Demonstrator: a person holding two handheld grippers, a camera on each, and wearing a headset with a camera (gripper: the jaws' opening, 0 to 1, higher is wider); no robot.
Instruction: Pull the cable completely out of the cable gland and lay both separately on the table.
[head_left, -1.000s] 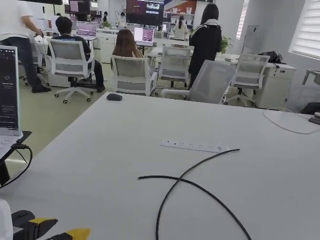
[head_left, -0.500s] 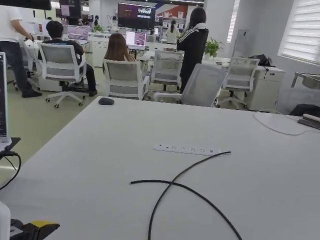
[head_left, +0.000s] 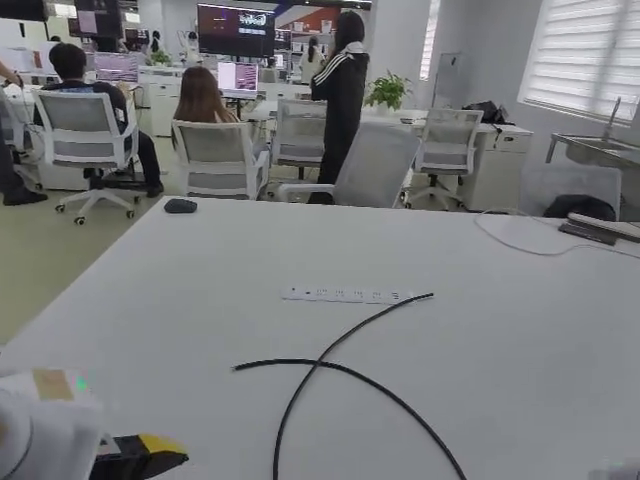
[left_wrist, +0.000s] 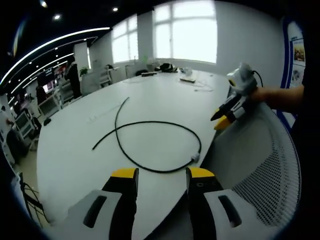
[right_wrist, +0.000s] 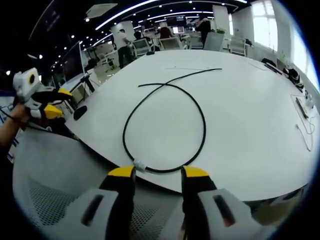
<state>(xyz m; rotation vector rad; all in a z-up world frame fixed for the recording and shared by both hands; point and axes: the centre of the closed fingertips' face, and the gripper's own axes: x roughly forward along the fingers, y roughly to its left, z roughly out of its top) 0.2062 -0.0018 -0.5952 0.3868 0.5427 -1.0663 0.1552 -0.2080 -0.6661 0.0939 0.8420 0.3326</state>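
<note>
A long black cable lies in a loose loop on the white table. A small white cable gland sits on the cable's near end, at the table's front edge; it also shows as the gland in the left gripper view. My left gripper is open and empty, off the table's edge and well short of the cable. My right gripper is open too, hovering just in front of the gland without touching it. In the head view, the left gripper peeks in at the bottom left.
A white power strip lies beyond the loop, and a dark mouse sits at the table's far left. A mesh chair back stands below the table edge between the grippers. Several office chairs and people occupy the room behind.
The head view has panned to the right. The cable keeps its shape and place on the table. Both grippers stay off it.
</note>
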